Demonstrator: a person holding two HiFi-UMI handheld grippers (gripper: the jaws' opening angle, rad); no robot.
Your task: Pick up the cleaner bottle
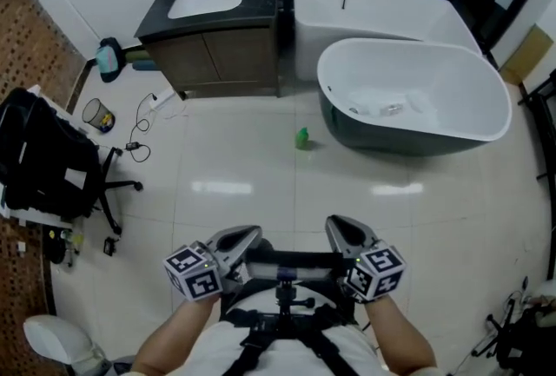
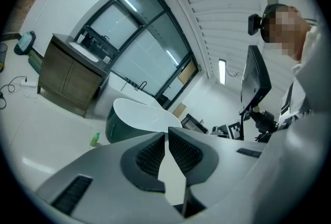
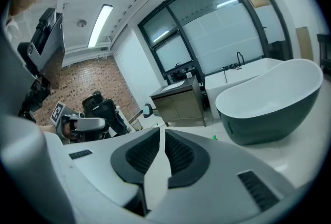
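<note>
Grippers both empty, left gripper (image 1: 246,235) shut and right gripper (image 1: 340,228) narrowed almost to touching, are held close to the body at 6 o'clock, apparently because the green cleaner bottle (image 1: 301,138) stands well apart at 12 o'clock on the floor (image 1: 252,166) just beside the bathtub (image 1: 491,127).

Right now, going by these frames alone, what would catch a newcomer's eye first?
The big freestanding bathtub, white inside and dark outside, fills the upper right of the head view. A small green cleaner bottle sits alone on the glossy pale floor just left of it. At the bottom edge the left gripper and right gripper sit side by side, both empty and far short of the bottle.
</note>
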